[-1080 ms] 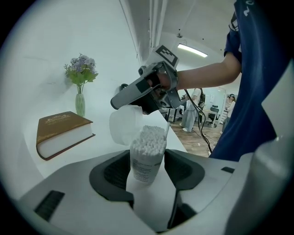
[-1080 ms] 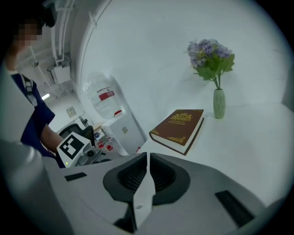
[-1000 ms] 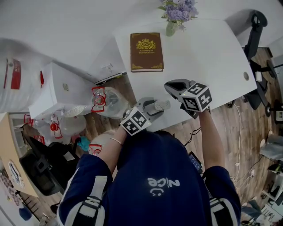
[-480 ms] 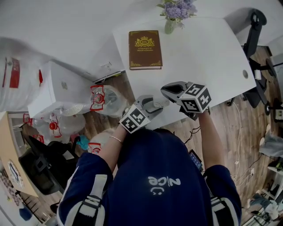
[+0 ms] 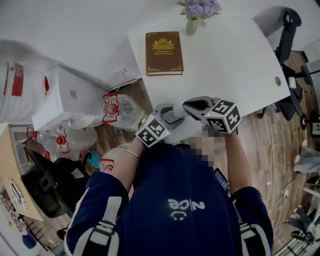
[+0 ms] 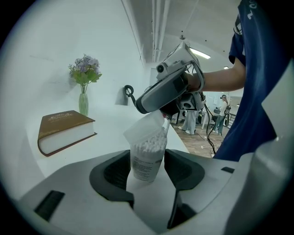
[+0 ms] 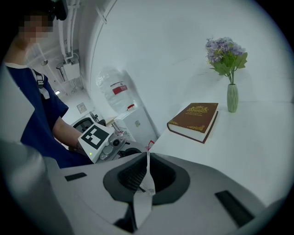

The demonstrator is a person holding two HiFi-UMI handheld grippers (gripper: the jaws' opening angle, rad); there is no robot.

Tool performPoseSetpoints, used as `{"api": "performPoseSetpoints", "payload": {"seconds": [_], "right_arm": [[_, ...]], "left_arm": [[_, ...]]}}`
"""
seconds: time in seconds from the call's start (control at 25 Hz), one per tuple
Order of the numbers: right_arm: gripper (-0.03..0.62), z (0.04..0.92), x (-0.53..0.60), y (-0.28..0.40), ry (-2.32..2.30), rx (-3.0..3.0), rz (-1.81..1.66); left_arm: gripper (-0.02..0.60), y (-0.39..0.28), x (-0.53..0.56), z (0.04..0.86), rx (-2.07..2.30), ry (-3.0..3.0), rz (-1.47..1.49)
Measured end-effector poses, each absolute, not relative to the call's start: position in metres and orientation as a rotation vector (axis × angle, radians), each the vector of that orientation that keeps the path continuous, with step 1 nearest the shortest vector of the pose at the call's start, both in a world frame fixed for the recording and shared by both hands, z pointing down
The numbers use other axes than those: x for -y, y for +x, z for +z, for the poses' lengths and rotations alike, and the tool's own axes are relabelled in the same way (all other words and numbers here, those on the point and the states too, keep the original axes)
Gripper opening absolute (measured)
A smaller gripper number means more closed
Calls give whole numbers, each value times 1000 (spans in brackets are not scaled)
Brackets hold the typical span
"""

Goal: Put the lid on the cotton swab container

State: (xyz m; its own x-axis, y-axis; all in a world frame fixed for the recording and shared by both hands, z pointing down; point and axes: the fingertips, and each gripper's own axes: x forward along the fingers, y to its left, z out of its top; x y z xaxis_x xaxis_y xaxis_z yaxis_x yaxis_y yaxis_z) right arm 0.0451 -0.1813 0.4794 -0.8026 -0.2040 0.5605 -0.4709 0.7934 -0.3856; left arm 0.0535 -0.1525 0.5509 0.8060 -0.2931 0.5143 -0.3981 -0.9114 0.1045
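Note:
The clear cotton swab container (image 6: 147, 153), full of white swabs, stands upright between the jaws of my left gripper (image 6: 147, 170), which is shut on its lower part. The translucent lid (image 6: 144, 129) lies tilted over the container's mouth. My right gripper (image 7: 147, 178) is shut on the lid (image 7: 148, 180), seen edge-on as a thin sheet between its pads. In the head view the two grippers meet near the table's front edge, the left gripper (image 5: 169, 114) beside the right gripper (image 5: 198, 106). The container is hidden there.
On the white table (image 5: 235, 55) lie a brown book (image 5: 164, 46) and a vase of purple flowers (image 5: 197, 12) at the back. Water bottles (image 5: 120, 112) and white boxes stand on the floor at left. A black chair (image 5: 287, 35) is at right.
The right gripper has come left and down with the lid until it sits over the container. The left gripper has shifted slightly with the container still in it.

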Motion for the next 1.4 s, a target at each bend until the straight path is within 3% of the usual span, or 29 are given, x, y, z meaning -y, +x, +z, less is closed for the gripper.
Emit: {"api": "performPoseSetpoints", "payload": {"seconds": [0.6,1.4], "right_arm": [[54,480,163,48,620,2494,694],[54,482,152,51,970,2509,389]], "left_arm": [[249,54,151,552,560,2790,764],[250,54,151,553,569,2781,780]]}}
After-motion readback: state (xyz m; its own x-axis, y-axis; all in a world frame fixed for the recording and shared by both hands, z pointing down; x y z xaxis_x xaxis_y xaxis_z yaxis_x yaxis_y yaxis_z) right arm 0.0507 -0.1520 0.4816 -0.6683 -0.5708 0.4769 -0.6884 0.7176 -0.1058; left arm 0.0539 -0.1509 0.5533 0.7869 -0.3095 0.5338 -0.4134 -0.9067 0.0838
